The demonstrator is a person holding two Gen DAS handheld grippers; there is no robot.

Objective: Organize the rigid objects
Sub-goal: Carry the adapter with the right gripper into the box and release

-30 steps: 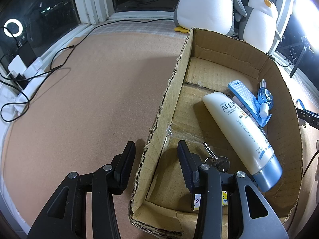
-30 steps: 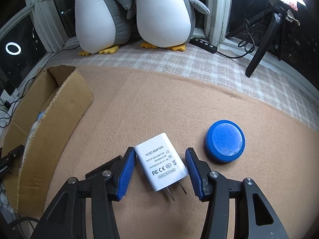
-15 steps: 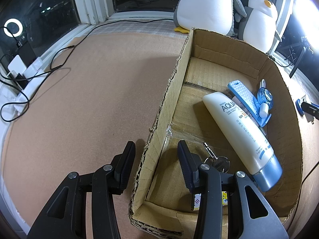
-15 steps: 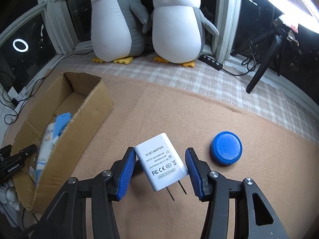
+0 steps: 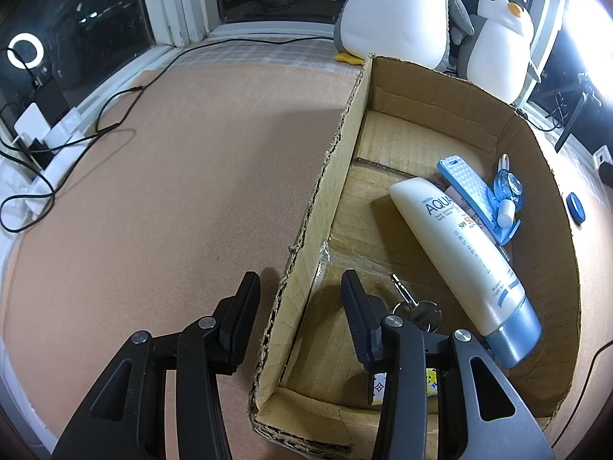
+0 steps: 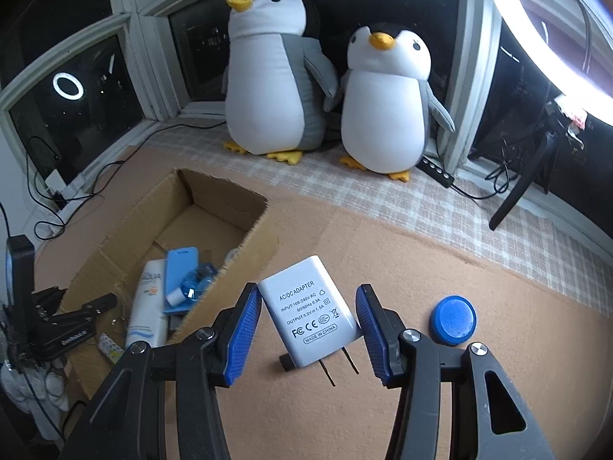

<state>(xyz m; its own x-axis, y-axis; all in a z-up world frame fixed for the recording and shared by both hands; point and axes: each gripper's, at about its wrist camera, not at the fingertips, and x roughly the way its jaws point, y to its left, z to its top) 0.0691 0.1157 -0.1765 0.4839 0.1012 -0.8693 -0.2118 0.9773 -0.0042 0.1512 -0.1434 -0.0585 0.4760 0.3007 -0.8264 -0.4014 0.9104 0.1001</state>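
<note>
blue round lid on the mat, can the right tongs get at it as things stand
Probably not yet. The blue round lid lies bare on the mat with nothing over it, but the right tongs are full: their pads pinch the white adapter, which would need dropping off first.

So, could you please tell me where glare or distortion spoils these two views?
Left wrist view: glare whites out the upper right corner, fisheye bends the box walls. Right wrist view: the ring light blows out top right, the adapter label stays sharp.
</note>
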